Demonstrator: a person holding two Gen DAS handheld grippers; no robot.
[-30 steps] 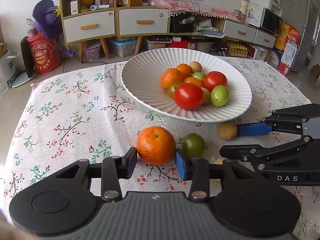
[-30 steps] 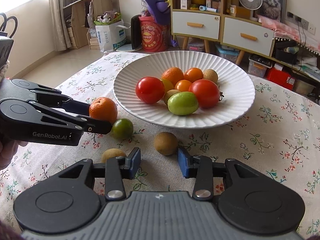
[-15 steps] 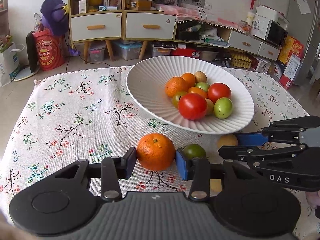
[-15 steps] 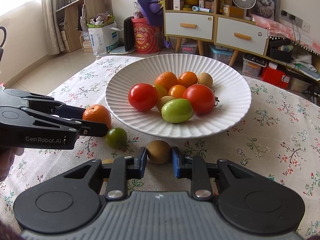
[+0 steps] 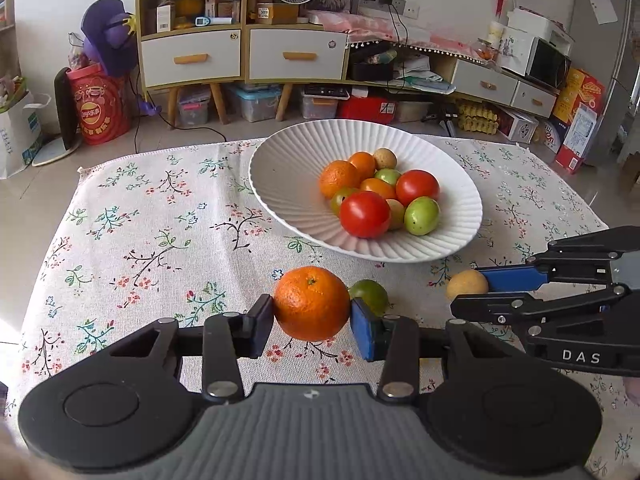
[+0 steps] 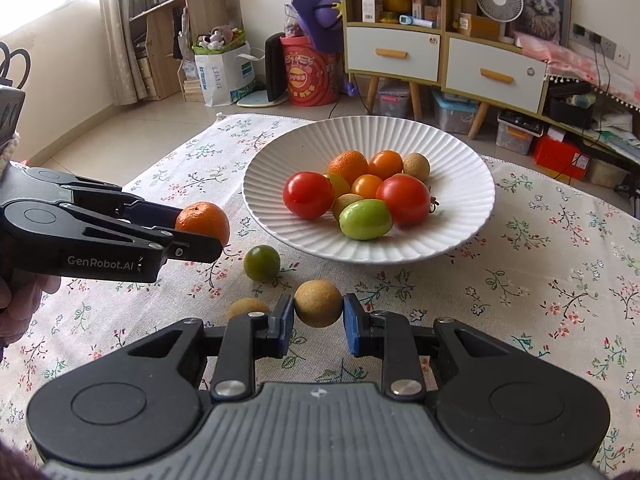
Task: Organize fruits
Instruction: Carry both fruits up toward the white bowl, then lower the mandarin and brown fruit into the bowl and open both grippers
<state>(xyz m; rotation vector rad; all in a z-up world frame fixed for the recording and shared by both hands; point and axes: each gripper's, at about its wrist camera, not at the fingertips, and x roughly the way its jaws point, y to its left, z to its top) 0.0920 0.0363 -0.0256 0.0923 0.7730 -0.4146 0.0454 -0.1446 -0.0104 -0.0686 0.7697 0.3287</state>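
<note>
My left gripper (image 5: 312, 320) is shut on an orange mandarin (image 5: 311, 303), lifted a little off the flowered cloth; from the right wrist view the same gripper (image 6: 208, 232) and mandarin (image 6: 202, 220) show at left. My right gripper (image 6: 319, 322) is shut on a small tan round fruit (image 6: 319, 303), which appears at right in the left wrist view (image 5: 466, 285). A white ribbed plate (image 6: 460, 168) behind holds several tomatoes, oranges and green fruits. On the cloth lie a green fruit (image 6: 262, 263) and another tan fruit (image 6: 246, 308), partly hidden by my right finger.
The table's flowered cloth (image 5: 160, 240) stretches bare to the left of the plate (image 5: 288, 160). Beyond the table stand a cabinet with drawers (image 5: 240, 56), a red bucket (image 5: 98, 108), boxes and clutter on the floor. A hand (image 6: 24, 300) holds the left gripper.
My right gripper closed on the tan fruit and raised it a little. My left gripper, which stood open around the mandarin, came to grip it and lifted it slightly.
</note>
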